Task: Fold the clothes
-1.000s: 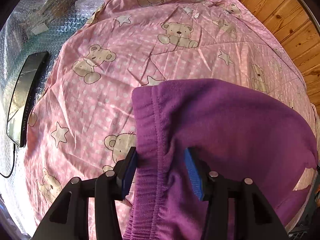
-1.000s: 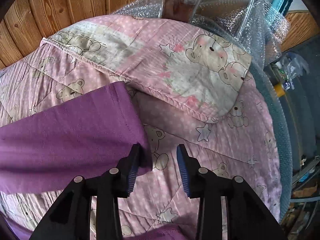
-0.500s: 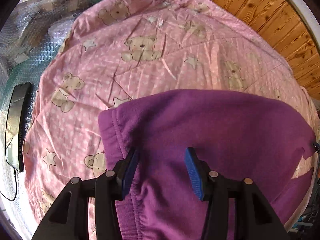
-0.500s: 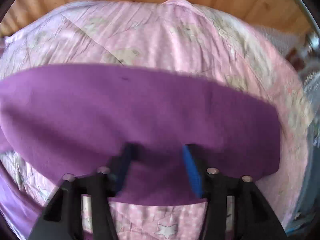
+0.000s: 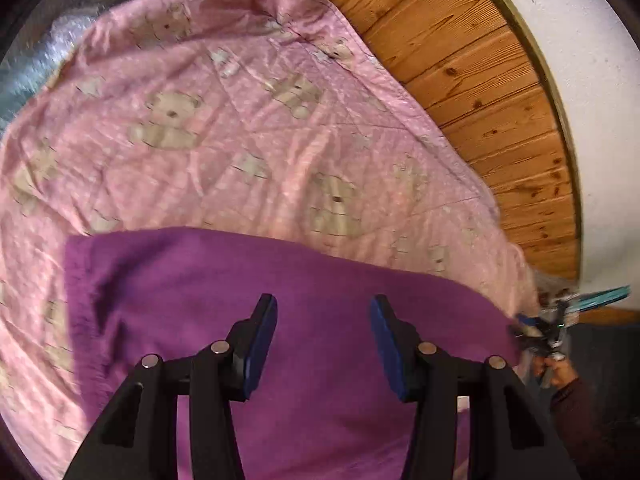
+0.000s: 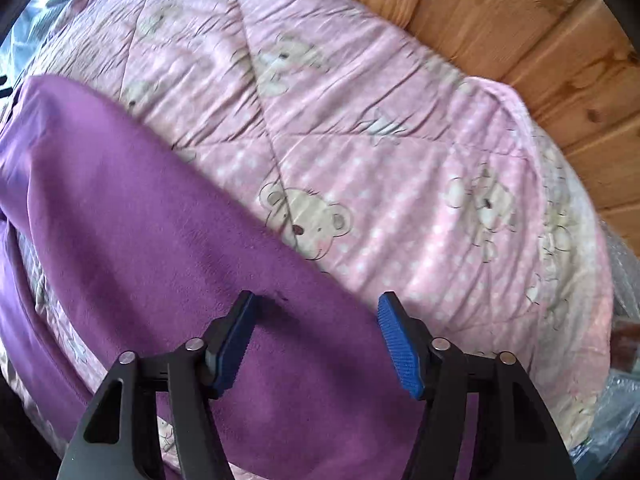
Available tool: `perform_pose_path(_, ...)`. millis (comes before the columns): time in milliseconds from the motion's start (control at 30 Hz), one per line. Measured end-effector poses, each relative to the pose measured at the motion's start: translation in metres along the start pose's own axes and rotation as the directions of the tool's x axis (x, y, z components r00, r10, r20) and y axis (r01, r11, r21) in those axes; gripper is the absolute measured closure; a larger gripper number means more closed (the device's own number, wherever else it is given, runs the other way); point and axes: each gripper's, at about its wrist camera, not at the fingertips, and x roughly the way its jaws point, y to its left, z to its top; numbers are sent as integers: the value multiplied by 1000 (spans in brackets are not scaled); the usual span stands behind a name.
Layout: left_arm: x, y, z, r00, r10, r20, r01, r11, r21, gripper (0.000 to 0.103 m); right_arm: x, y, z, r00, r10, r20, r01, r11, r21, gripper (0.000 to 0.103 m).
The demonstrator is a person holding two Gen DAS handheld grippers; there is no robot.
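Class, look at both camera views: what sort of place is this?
Probably a bedroom at home: a pink teddy-bear quilt spread out like bedding, wood-panelled wall behind it, and a purple fleece garment laid on top.

Pink teddy-bear quilt (image 5: pixel 248 152), purple garment (image 5: pixel 320 320) spread flat on it

Left gripper (image 5: pixel 323 338) and right gripper (image 6: pixel 316 340) both gape (blue pads apart, nothing clasped).

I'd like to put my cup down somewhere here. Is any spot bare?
The pink quilt is bare between the purple garment and the wood wall, though soft and rumpled. In the right wrist view the quilt's right half is free too. The near side is crowded: garment and both open grippers.
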Motion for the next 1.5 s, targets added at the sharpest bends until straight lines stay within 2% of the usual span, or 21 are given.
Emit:
perform_pose_path(33,8,-9,-2,998,-51,-23,50,998,-48,52,1,3,-1,1000,11,3,-11,1000,-15,55)
perform_pose_path(67,15,-16,-6,994,-102,-35,98,991,-94,51,-1,5,-1,1000,19,3,-19,1000,-23,81)
perform_pose_path(100,20,-23,-11,987,-155,-41,148,980,-135,47,-7,10,-4,1000,0,12,0,999,-41,98)
perform_pose_path(200,40,-37,-24,965,-257,-52,234,933,-272,38,-37,37,-26,991,-69,115,79,993,-83,99)
perform_pose_path(300,70,-46,-34,951,-298,-88,243,889,-387,35,-63,79,-67,960,-167,226,196,974,-111,99)
perform_pose_path(400,93,-57,-41,960,-261,-101,198,889,-413,35,-66,113,-110,912,-289,290,335,934,-124,99)
perform_pose_path(600,123,-72,-58,970,-190,-149,113,902,-416,35,-38,149,-168,866,-397,303,436,897,-71,99)
perform_pose_path(700,127,-79,-66,977,-151,-150,84,921,-380,35,-27,140,-178,872,-407,272,425,905,-7,98)
perform_pose_path(767,125,-83,-70,983,-137,-124,87,935,-344,36,-23,130,-183,907,-360,220,358,932,48,87)
perform_pose_path(833,122,-85,-76,986,-121,-113,79,945,-316,66,-35,122,-191,921,-321,222,301,946,118,78)
perform_pose_path(933,115,-82,-86,990,-116,-79,90,955,-283,85,-71,94,-195,943,-202,263,119,946,300,61)
perform_pose_path(1000,109,-82,-93,991,-119,-60,100,961,-259,92,-91,68,-191,936,-172,307,18,894,447,46)
perform_pose_path(1067,104,-83,-99,992,-120,-48,106,967,-233,94,-92,32,-178,935,-187,301,-33,799,601,39)
perform_pose_path(1133,103,-85,-105,991,-128,-37,117,969,-218,94,-70,-6,-157,950,-150,275,-92,706,702,38)
perform_pose_path(1167,103,-84,-107,990,-138,-32,128,967,-221,94,-53,-21,-147,963,-143,229,-77,667,741,38)
perform_pose_path(1200,103,-83,-109,989,-144,-28,134,965,-224,94,-34,-33,-139,977,-141,157,-31,640,768,44)
perform_pose_path(1233,101,-83,-111,989,-146,-23,138,965,-224,94,-15,-42,-135,988,-115,100,-7,621,784,57)
perform_pose_path(1267,97,-83,-112,988,-151,-15,144,965,-217,94,-3,-50,-137,994,-79,70,-9,595,804,78)
perform_pose_path(1300,92,-85,-113,988,-154,-5,150,968,-200,96,-11,-55,-142,989,-108,97,-18,576,817,100)
perform_pose_path(1400,65,-98,-116,981,-190,36,193,974,-120,98,-70,-51,-181,963,-187,195,-70,523,849,100)
perform_pose_path(1500,22,-120,-139,973,-230,29,230,973,11,98,-125,-20,-246,931,-245,269,-127,474,871,100)
